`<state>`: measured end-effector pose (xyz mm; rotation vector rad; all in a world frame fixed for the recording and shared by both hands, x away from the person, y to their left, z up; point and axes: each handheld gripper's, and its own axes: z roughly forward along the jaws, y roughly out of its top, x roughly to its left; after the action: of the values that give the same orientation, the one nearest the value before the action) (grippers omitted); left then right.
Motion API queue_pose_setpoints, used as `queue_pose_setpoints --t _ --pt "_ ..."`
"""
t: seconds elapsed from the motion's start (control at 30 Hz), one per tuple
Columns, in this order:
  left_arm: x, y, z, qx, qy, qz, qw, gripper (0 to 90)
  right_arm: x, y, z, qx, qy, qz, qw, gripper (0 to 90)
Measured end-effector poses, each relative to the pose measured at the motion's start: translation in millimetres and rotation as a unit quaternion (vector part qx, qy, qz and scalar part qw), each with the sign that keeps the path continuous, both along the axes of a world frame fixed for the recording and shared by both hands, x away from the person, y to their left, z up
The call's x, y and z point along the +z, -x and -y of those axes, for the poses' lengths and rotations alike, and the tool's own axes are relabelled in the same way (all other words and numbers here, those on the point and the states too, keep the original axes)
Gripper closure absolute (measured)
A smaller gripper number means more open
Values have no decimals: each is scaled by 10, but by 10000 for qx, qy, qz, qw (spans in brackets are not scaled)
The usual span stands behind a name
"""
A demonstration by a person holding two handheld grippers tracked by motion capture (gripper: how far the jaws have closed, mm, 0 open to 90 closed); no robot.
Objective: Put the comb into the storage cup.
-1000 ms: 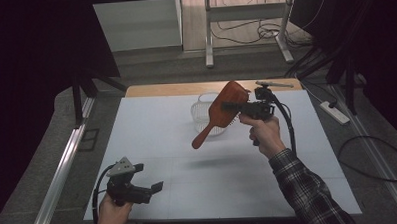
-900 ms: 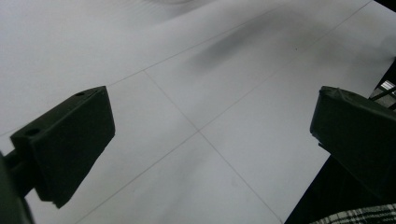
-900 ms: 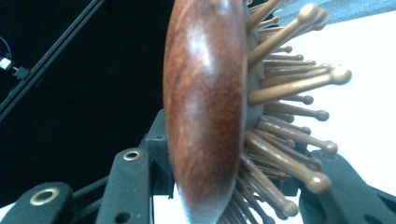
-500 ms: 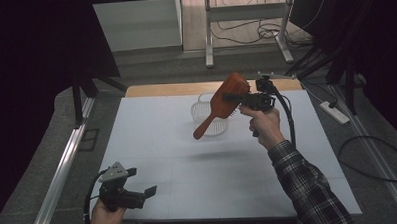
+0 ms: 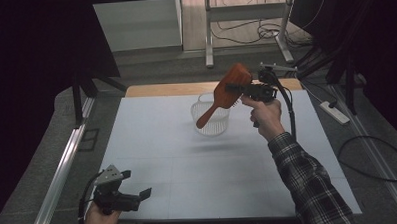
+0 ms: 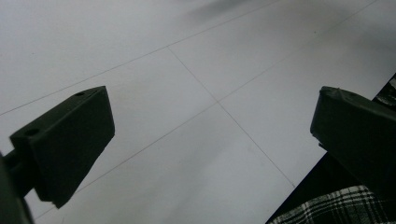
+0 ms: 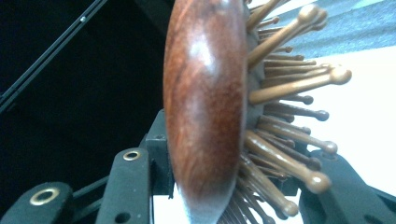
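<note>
A reddish wooden hairbrush [image 5: 226, 92] hangs in the air over the white wire basket [image 5: 211, 122] at the back middle of the table, handle slanting down to the left. My right gripper [image 5: 240, 89] is shut on the brush's head. In the right gripper view the brush's wooden back [image 7: 205, 107] and its wooden pins [image 7: 285, 135] sit between the jaws. My left gripper [image 5: 145, 193] is low at the front left corner of the table, open and holding nothing. The left gripper view has its two fingertips [image 6: 70, 140] wide apart above bare white table [image 6: 196, 93].
The white table top [image 5: 157, 143] spreads between the two grippers. A metal rail [image 5: 63, 166] runs along the floor on the left. A power strip [image 5: 334, 112] and cables lie on the floor to the right. A plaid sleeve [image 5: 309, 183] reaches in from the front right.
My right gripper has carried the brush up and back, over the basket. My left gripper has drawn back toward the front left corner and dropped lower.
</note>
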<state>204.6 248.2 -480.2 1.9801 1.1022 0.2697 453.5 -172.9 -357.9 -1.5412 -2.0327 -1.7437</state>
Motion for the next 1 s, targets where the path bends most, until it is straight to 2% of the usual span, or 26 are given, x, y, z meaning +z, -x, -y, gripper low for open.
queue_pose_setpoints --t 0.4,0.57,0.6,0.73,1.0 --pt "3 19 -19 -26 16 37 10000 0 31 -180 -17 -192 41 86 9998 533" --pt "5 22 -16 -2 -17 22 10000 0 38 -259 -27 -336 167 132 9992 534" --pt "9 28 -11 46 -145 41 9999 0 40 -270 -27 -343 166 134 9992 534" --pt "2 22 -24 49 -82 -2 10000 0 29 -303 -39 -392 229 155 9988 533" --pt "-1 14 -26 47 -95 -48 9999 0 -45 -338 -80 -501 446 156 9976 533"
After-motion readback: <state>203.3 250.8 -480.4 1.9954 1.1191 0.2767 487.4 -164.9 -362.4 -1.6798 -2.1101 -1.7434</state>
